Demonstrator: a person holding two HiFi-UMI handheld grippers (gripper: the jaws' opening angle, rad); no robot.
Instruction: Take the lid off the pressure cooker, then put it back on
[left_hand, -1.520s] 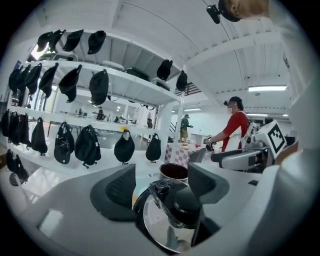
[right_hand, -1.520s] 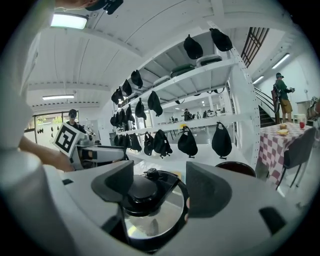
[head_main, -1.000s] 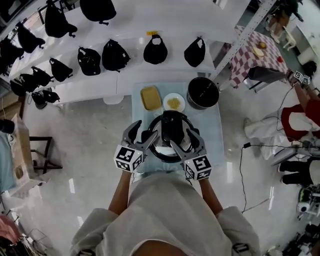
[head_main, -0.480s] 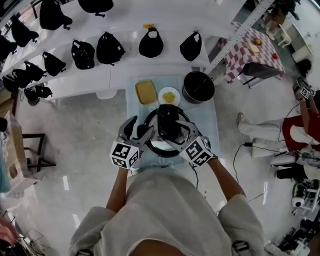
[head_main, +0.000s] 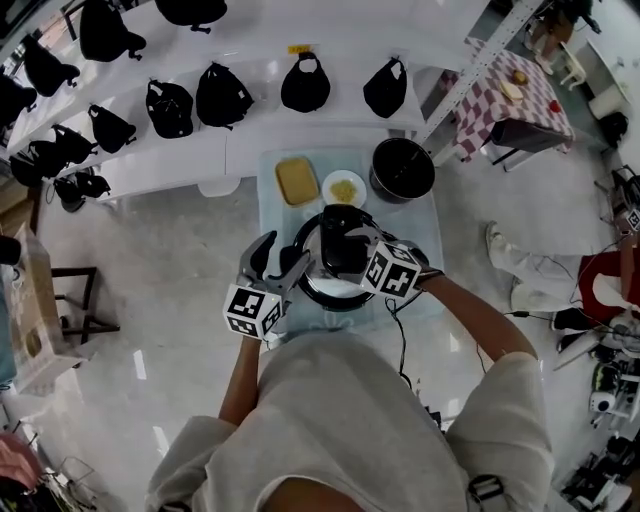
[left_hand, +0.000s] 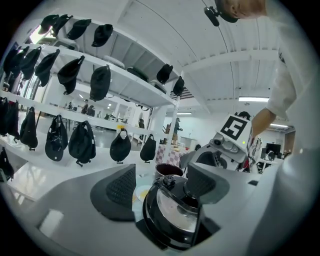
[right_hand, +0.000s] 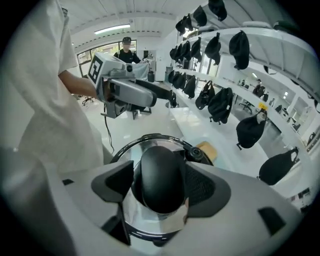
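The pressure cooker (head_main: 312, 288) stands on a small pale-blue table (head_main: 424, 248), with its glass lid (right_hand: 150, 220) on and a black handle (right_hand: 160, 172) on top. My right gripper (head_main: 348, 248) reaches over the lid from the right. Its jaws sit against both sides of the handle, shut on it (right_hand: 160, 186). My left gripper (head_main: 283, 258) hovers open at the cooker's left rim, holding nothing. In the left gripper view (left_hand: 161, 184) the cooker (left_hand: 172, 220) shows between the spread pads, and the lid sits slightly tilted toward that camera.
Behind the cooker on the table are a yellow block in a tray (head_main: 297, 180), a white plate of yellow food (head_main: 345, 187) and an empty black pot (head_main: 402, 168). White shelves with black bags (head_main: 224, 95) run behind. A checked table (head_main: 510, 105) stands far right.
My right gripper swung in from the cooker's right front to over the lid and closed round the handle. The left gripper has stayed open at the left rim.
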